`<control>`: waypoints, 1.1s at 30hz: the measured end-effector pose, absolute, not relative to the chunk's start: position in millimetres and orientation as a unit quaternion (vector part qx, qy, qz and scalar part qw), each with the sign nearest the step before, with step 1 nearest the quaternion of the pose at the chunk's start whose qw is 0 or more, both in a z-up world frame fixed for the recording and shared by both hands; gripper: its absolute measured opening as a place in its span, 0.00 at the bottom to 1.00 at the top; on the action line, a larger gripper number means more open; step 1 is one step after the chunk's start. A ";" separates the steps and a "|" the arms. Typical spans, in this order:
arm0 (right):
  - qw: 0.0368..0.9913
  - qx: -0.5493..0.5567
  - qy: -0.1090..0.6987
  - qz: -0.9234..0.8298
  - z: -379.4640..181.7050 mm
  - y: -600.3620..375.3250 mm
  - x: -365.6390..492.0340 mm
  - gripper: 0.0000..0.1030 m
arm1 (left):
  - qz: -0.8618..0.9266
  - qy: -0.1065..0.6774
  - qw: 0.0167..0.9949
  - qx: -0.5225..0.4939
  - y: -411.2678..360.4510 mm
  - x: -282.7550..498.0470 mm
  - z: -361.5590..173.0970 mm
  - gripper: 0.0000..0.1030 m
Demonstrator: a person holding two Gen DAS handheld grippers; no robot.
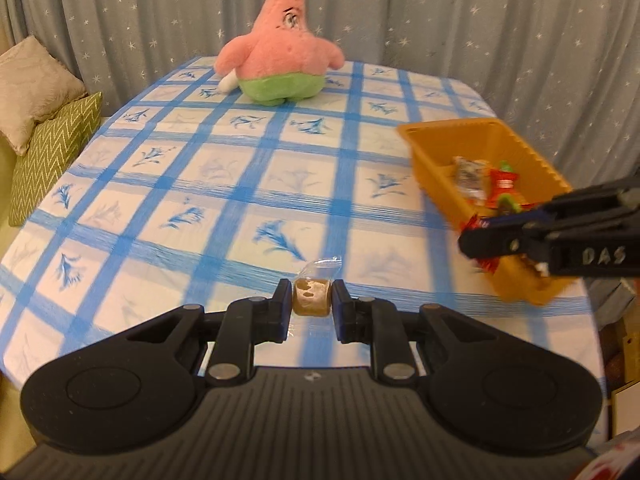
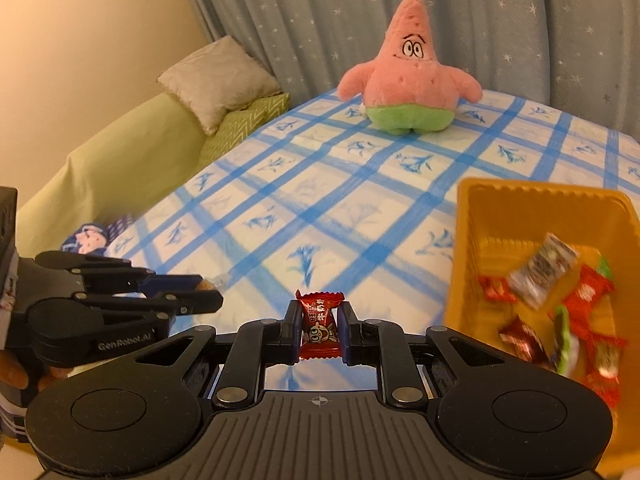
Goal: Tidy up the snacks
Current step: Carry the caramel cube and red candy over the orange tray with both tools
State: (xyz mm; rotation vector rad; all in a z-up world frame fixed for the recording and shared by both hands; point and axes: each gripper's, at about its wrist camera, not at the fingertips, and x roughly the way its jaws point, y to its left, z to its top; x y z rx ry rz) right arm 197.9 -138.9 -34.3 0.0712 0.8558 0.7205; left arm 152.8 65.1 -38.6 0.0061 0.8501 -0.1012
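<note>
My left gripper (image 1: 312, 302) is shut on a tan round snack in a clear wrapper (image 1: 312, 300), held above the blue-checked tablecloth (image 1: 224, 184). My right gripper (image 2: 319, 326) is shut on a red wrapped candy (image 2: 320, 326), also off the cloth. An orange plastic basket (image 2: 468, 232) stands to the right with several wrapped snacks (image 2: 540, 272) inside; it also shows at the right of the left wrist view as the basket (image 1: 436, 152). The right gripper (image 1: 472, 240) reaches in from the right edge in front of that basket. The left gripper (image 2: 212, 292) shows at the left of the right wrist view.
A pink and green star-shaped plush toy (image 1: 280, 56) sits at the far side of the table. Cushions (image 1: 36, 84) lie on a green sofa to the left. A grey starred curtain (image 1: 480, 20) hangs behind. A hand (image 2: 16, 368) holds the left gripper.
</note>
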 end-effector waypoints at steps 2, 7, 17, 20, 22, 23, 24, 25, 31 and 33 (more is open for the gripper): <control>0.846 0.036 0.408 0.341 -34.0 -154.3 186.7 0.18 | -0.054 0.410 0.911 -0.003 49.6 141.5 -33.7 0.19; 0.850 0.044 0.411 0.327 -31.8 -199.0 163.1 0.18 | -0.071 0.407 0.911 -0.008 6.2 122.3 -25.2 0.19; 0.871 0.062 0.405 0.271 -25.7 -289.1 141.4 0.18 | -0.109 0.392 0.913 0.002 -76.9 109.1 -14.9 0.19; 0.878 0.062 0.398 0.258 -22.2 -308.1 143.6 0.18 | -0.112 0.388 0.915 0.005 -94.7 111.4 -13.4 0.19; 0.882 0.063 0.393 0.251 -20.5 -318.7 146.1 0.18 | -0.113 0.387 0.915 0.006 -103.2 113.7 -12.8 0.19; 0.884 0.064 0.390 0.248 -19.6 -322.9 147.6 0.18 | -0.113 0.385 0.916 0.006 -107.2 115.0 -12.5 0.19; 0.886 0.064 0.388 0.246 -19.7 -326.8 149.2 0.18 | -0.112 0.384 0.917 0.007 -110.2 116.6 -12.5 0.19; 0.887 0.064 0.386 0.245 -19.1 -329.7 151.0 0.18 | -0.111 0.384 0.917 0.008 -113.2 118.2 -12.5 0.19; 0.891 0.057 0.377 0.245 -20.6 -338.6 166.5 0.18 | -0.103 0.383 0.918 0.009 -122.6 131.7 -14.2 0.19; 0.891 0.056 0.379 0.245 -22.5 -339.1 173.2 0.18 | -0.101 0.386 0.917 0.007 -124.4 136.6 -15.4 0.19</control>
